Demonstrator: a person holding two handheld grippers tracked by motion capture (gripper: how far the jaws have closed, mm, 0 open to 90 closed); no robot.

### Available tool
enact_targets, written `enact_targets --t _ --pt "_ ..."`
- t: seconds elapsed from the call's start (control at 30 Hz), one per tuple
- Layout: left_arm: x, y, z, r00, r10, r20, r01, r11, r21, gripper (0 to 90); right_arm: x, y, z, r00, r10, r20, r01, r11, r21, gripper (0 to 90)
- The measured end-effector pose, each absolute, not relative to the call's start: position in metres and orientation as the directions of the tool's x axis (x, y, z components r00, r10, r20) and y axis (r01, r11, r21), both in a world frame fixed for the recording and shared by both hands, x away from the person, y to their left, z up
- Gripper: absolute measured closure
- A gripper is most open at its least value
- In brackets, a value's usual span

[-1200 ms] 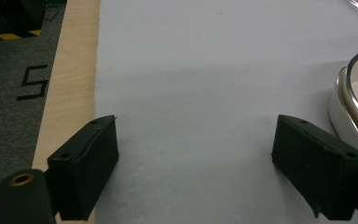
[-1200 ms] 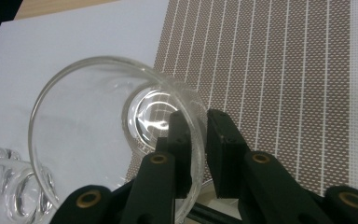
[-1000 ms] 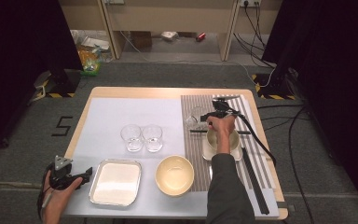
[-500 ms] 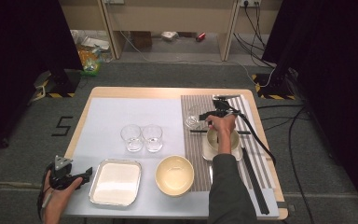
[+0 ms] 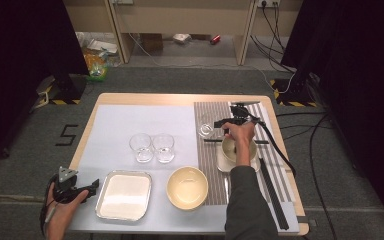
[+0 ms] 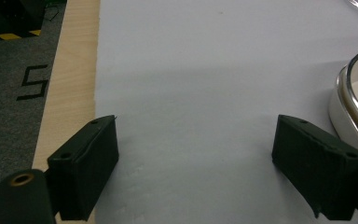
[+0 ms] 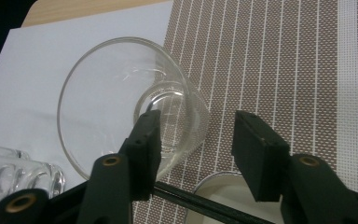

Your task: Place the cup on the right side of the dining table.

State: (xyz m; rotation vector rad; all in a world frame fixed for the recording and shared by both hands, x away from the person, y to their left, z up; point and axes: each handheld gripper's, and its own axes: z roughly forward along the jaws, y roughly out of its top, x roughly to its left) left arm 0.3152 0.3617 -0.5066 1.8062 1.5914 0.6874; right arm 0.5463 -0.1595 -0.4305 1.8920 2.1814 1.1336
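Observation:
A clear small glass stands on the striped placemat, shown near its left edge as glass in the high view. My right gripper straddles its near wall, one jaw inside the rim and one outside. The jaws have just been opening and the pads stand apart from the glass wall. That right gripper reaches in from the glass's right. My left gripper is open over the pale mat with nothing between its jaws; the left gripper sits at the table's front left corner.
Two more glasses stand mid-table. A metal tray and a yellow bowl sit at the front. Under the right hand are a cream bowl on a saucer and black chopsticks.
The right gripper's jaws have spread wider around the glass wall. Both hands and the glass kept their places.

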Motion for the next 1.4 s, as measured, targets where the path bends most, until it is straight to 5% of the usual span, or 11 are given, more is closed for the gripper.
enact_targets --t 1.4 --pt "0.315 0.362 -0.507 0.136 0.990 -0.021 0.664 -0.075 0.744 13.7 0.524 -0.197 -0.392 -0.343 0.858 0.383 0.807 0.060 0.587 28.3"
